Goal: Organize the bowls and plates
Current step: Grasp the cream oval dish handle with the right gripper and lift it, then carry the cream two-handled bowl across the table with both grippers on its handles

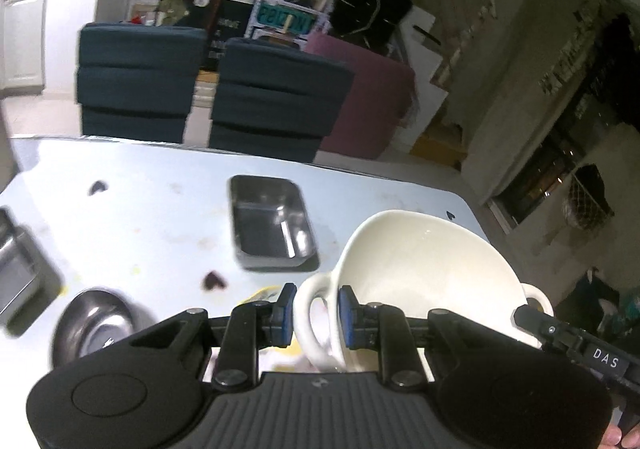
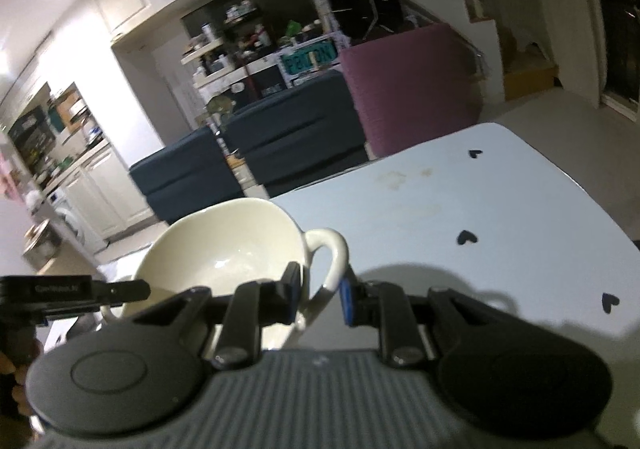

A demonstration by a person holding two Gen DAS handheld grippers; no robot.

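A cream two-handled bowl (image 1: pixel 424 269) hangs tilted above the pale blue table (image 1: pixel 140 217). My left gripper (image 1: pixel 314 309) is shut on its left handle (image 1: pixel 310 313). My right gripper (image 2: pixel 318 291) is shut on the other handle (image 2: pixel 334 249) of the same bowl (image 2: pixel 224 245). The tip of the right gripper (image 1: pixel 536 319) shows past the bowl in the left wrist view, and the left gripper's tip (image 2: pixel 120 289) shows in the right wrist view. A steel round bowl (image 1: pixel 94 319) and a steel rectangular tray (image 1: pixel 270 225) sit on the table.
Another steel container (image 1: pixel 20 269) lies at the table's left edge. Two dark blue chairs (image 1: pixel 276 97) and a purple chair (image 1: pixel 372 97) stand behind the table. Black heart marks (image 2: pixel 466 237) dot the table top (image 2: pixel 500 209).
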